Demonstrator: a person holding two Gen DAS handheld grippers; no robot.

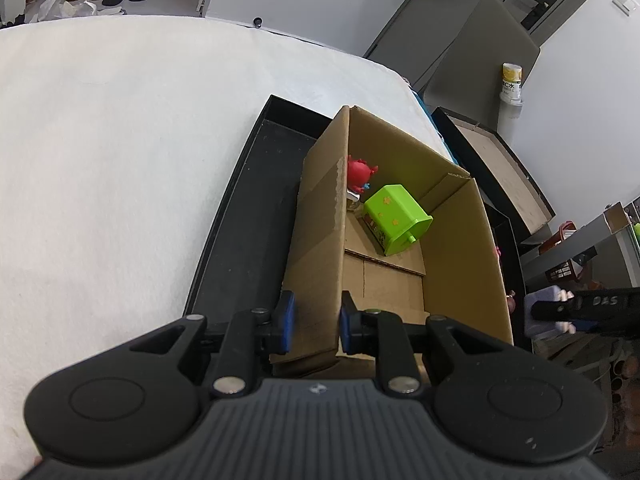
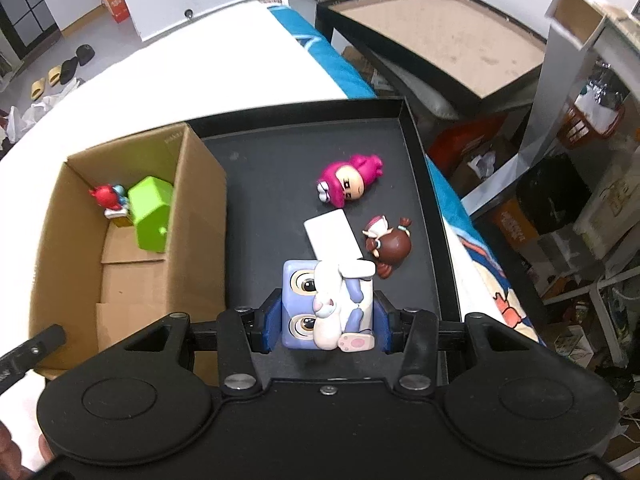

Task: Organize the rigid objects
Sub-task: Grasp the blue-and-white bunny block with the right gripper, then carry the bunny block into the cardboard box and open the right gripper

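1. Gripping the purple-and-white block figurine, our right gripper has its blue pads pressed on the toy's two sides; the toy lies with its long axis running away from the gripper, its pink-soled foot nearest us and its two round eyes facing up on the left.
2. Just beyond the toy we see a white flat card on the black tray; farther ahead lies a pink hooded figurine, and ahead to the right a brown-haired doll, tipped over.
3. Our left gripper is clamped on the near left wall of the cardboard box, one pad outside and one inside.
4. Well ahead of it, inside the box, we see a green toy house on its side, roof end pointing away left, and beyond it a red figurine.
5. Only the right wrist view shows the loose toys on the tray; the left wrist view alone shows the grip on the box wall.
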